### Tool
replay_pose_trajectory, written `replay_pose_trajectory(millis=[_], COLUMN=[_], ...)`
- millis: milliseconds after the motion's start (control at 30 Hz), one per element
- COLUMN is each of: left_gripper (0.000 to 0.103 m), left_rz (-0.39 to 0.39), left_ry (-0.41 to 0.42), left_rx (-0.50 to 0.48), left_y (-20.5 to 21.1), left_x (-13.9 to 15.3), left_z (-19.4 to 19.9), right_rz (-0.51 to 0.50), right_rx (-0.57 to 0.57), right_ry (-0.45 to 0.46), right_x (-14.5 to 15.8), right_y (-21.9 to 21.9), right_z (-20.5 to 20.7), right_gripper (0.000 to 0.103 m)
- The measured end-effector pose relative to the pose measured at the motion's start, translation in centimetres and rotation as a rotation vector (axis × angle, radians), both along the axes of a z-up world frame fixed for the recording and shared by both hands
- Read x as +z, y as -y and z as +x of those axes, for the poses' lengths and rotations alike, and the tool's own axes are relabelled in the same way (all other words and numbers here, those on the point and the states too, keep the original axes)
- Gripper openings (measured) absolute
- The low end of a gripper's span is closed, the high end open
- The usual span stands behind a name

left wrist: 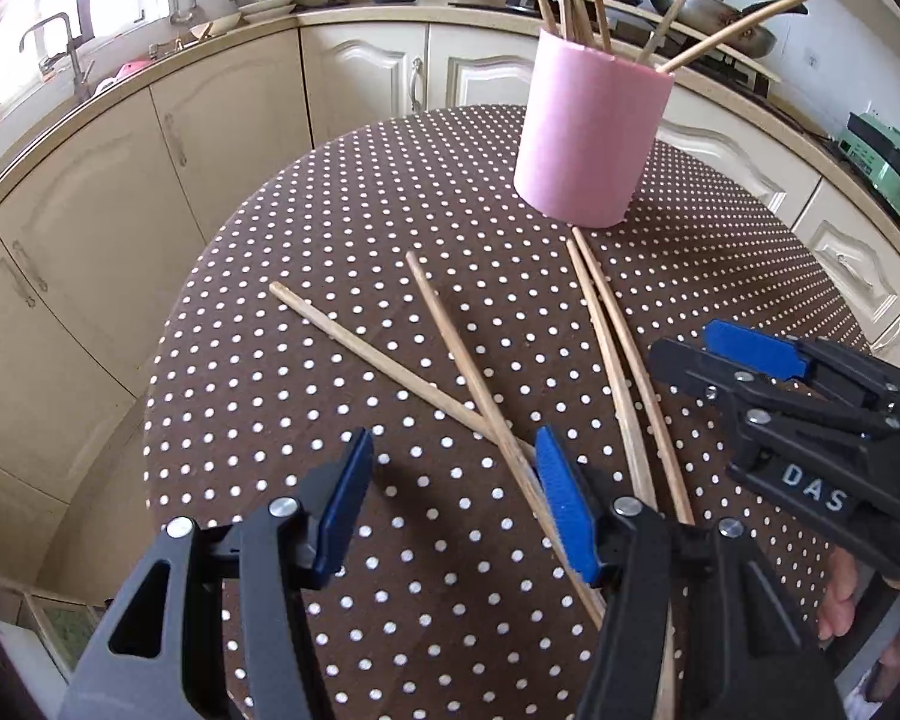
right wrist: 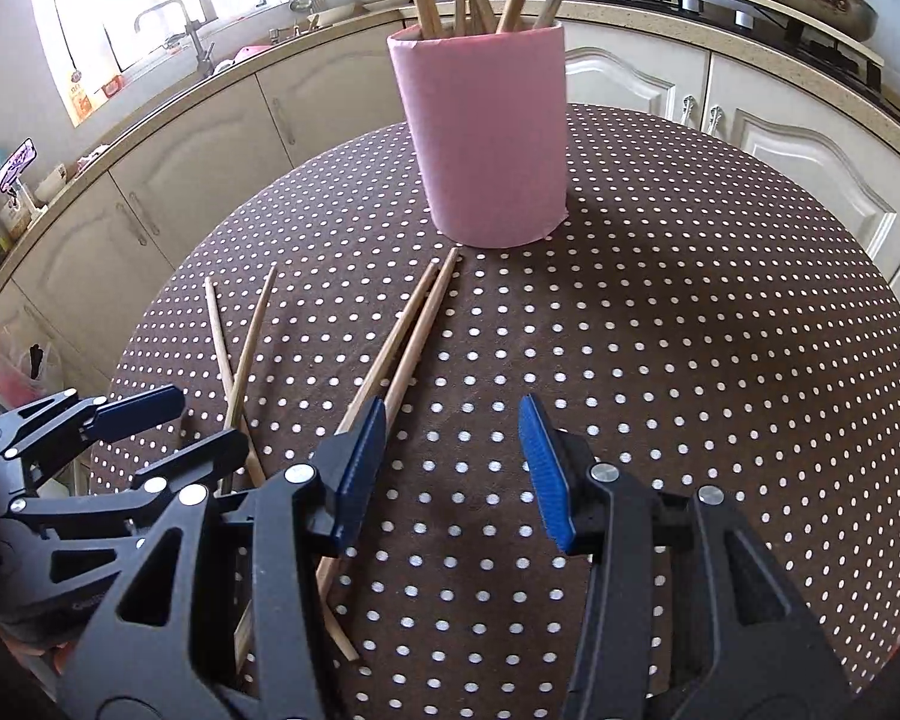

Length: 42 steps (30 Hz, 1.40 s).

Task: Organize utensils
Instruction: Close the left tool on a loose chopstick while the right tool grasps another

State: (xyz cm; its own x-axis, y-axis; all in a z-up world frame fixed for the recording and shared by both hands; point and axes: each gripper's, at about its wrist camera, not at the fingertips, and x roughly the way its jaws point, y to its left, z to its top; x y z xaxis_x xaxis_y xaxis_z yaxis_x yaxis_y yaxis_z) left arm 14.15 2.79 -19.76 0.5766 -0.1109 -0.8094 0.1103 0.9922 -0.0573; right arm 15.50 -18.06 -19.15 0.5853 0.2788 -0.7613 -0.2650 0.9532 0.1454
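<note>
Left wrist view: left claw point(left wrist: 453, 501) gapes empty above crossed chopsticks point(left wrist: 480, 402) on the bench point(left wrist: 330, 240); right claw point(right wrist: 453, 471) also gapes, near the pink holder point(right wrist: 486, 138).

Showed four chopsticks point(left wrist: 480, 396) loose on the bench point(left wrist: 330, 240), pink cup point(left wrist: 591, 138) beyond, left gripper point(left wrist: 453, 498) spread wide.

"DAS" on right hand-held gripper point(left wrist: 750, 354)
</note>
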Motion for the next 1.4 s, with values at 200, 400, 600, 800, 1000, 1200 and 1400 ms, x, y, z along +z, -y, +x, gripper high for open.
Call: replay_pose_trajectory(millis=[200, 400, 600, 800, 1000, 1200, 1400], left_gripper=[0.056, 0.056, 0.04, 0.031, 0.02, 0.016, 0.013], left_rz=[0.009, 0.035, 0.075, 0.078, 0.081, 0.081, 0.081], left_ry=[-0.016, -0.019, -0.015, -0.021, -0.021, -0.024, -0.044], left_rx=[-0.014, -0.028, -0.02, -0.008, 0.005, 0.001, 0.002], left_y=[-0.2, -0.2, -0.2, -0.4, -0.5, -0.6, -0.5], left_x=[-0.4, -0.5, -0.4, -0.3, -0.3, -0.3, -0.2], left_z=[-0.4, -0.9, -0.9, 0.0, 0.9, 1.4, 1.8], right_rz=[-0.035, -0.084, -0.129, -0.165, -0.185, -0.25, -0.274], right_rx=[0.015, 0.03, 0.057, 0.097, 0.141, 0.2, 0.235], right_ry=[-0.017, -0.025, -0.049, -0.09, -0.153, -0.185, -0.239], right_x=[-0.4, -0.7, -0.6, -0.3, 0.1, 0.4, 0.7], right_y=[-1.4, -2.1, -2.5, -2.5, -2.7, -3.6, -4.4], right_z=[0.2, 0.5, 1.3, 2.7, 4.5, 5.7, 6.7], right_gripper=[0.046, 0.046, 0.034, 0.034, 0.034, 0.031, 0.023])
